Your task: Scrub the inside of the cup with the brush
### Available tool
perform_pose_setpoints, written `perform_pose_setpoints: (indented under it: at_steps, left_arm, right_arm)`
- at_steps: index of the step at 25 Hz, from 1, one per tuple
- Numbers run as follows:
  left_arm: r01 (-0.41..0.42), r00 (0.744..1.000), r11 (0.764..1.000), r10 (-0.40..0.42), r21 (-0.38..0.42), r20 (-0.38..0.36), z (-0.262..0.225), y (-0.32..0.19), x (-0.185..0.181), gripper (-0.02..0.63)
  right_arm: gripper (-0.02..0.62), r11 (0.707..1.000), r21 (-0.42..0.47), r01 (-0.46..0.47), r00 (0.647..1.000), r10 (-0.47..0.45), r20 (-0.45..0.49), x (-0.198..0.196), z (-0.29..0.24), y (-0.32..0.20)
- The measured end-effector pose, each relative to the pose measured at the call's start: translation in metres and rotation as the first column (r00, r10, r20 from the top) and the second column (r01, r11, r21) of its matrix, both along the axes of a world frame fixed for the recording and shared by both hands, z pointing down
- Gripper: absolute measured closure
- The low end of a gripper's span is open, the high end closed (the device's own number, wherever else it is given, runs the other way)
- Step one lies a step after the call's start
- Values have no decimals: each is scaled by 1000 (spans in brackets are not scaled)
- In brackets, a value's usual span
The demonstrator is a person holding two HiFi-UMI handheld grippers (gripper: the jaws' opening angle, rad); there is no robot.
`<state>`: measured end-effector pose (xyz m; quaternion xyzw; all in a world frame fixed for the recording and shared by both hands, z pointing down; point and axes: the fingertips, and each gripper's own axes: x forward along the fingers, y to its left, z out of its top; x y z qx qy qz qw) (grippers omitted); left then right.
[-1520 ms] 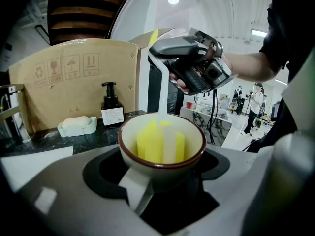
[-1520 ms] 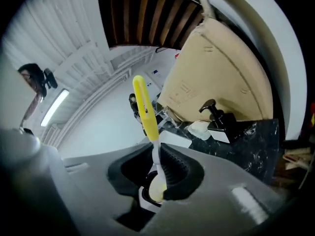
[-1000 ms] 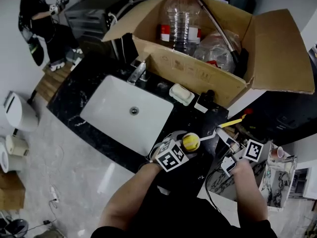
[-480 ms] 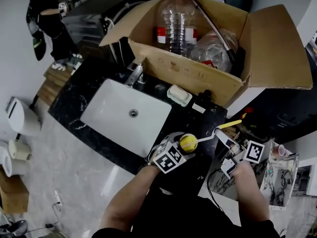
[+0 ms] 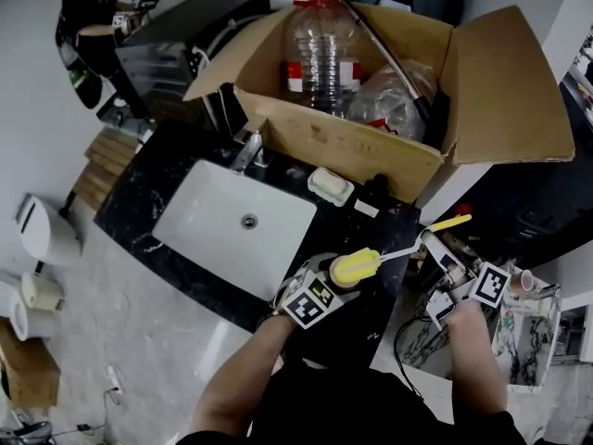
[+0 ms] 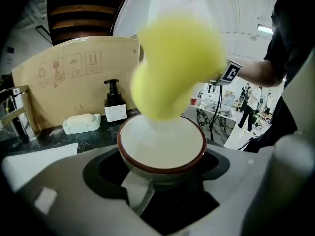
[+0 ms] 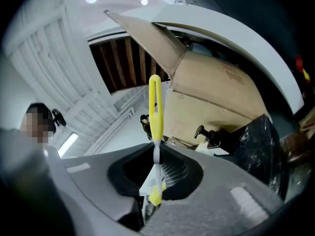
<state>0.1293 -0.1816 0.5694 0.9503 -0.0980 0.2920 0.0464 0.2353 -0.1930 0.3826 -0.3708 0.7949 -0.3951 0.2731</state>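
At lower centre my left gripper point(image 5: 326, 288) clamps the one cup point(image 6: 161, 146), mouth tilted up so the one brush point(image 5: 355, 267) can enter. Its yellow sponge head hangs at the rim. Further right, my right gripper point(image 5: 441, 260) has just been closing, jaws pinching the thin handle for steering.

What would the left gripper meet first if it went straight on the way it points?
Most likely the brush's yellow sponge head, blurred right above the cup that the left gripper holds. Beyond it stand the pump bottle and cardboard box, depth unclear.
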Motion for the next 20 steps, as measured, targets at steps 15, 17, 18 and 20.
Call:
perform_pose_setpoints:
  at_steps: [15,17,18,20]
  left_arm:
    - [82,996,997,-82,-4,25,0,-13,-3,189]
    - [92,995,996,-92,-10,30,0,-14,-3,187]
    - [98,995,995,-97,-14,36,0,-14,-4,187]
    - [111,993,994,-110,-21,48,1,-14,-6,186]
  right_arm:
    - [557,998,24,-54,999,54,2,34,2,13]
    - [557,998,31,-59,998,59,-2,40,0,15]
    - [557,998,35,-61,998,61,-2,44,-1,16]
    - [557,997,43,-63,998,64,-2,51,-3,19]
